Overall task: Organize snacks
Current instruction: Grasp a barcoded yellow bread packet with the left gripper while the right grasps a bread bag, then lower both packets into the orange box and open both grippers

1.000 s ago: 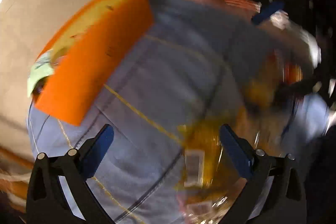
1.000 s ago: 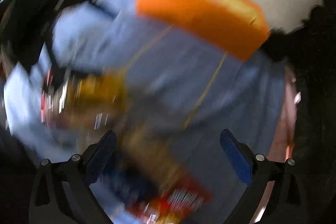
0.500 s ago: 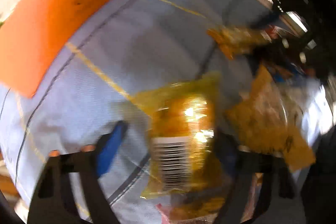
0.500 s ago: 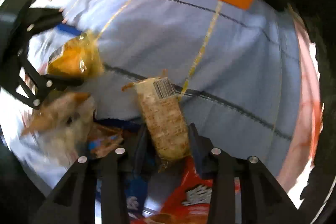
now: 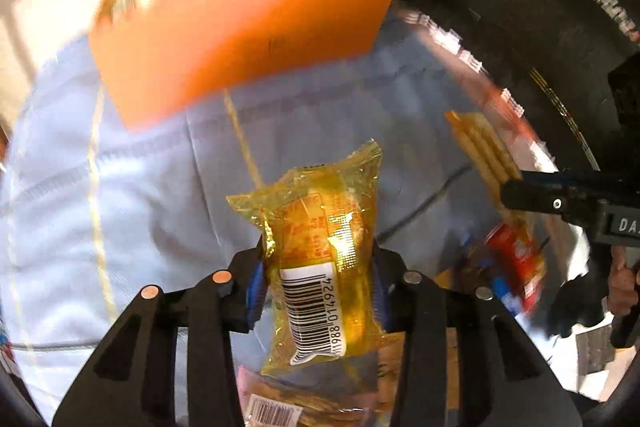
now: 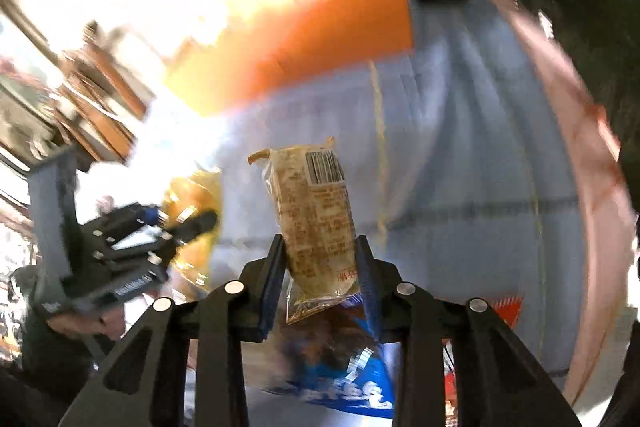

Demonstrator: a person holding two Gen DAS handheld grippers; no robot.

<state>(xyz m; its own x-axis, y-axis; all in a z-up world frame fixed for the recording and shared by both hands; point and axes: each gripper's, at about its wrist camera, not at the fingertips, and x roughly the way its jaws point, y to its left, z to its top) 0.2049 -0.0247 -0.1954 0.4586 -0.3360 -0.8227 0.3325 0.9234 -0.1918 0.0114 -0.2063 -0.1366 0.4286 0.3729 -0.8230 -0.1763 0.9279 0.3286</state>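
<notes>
Left gripper (image 5: pixel 318 283) is clamped on a clear yellow snack packet with a barcode label (image 5: pixel 322 263), held above the pale blue checked cloth (image 5: pixel 152 195). Right gripper (image 6: pixel 318 279) pinches a clear-wrapped tan biscuit packet (image 6: pixel 316 211) over the same cloth. Beyond both stands an orange rectangular box (image 5: pixel 240 31); blurred snack packets (image 6: pixel 344 383) lie below.
</notes>
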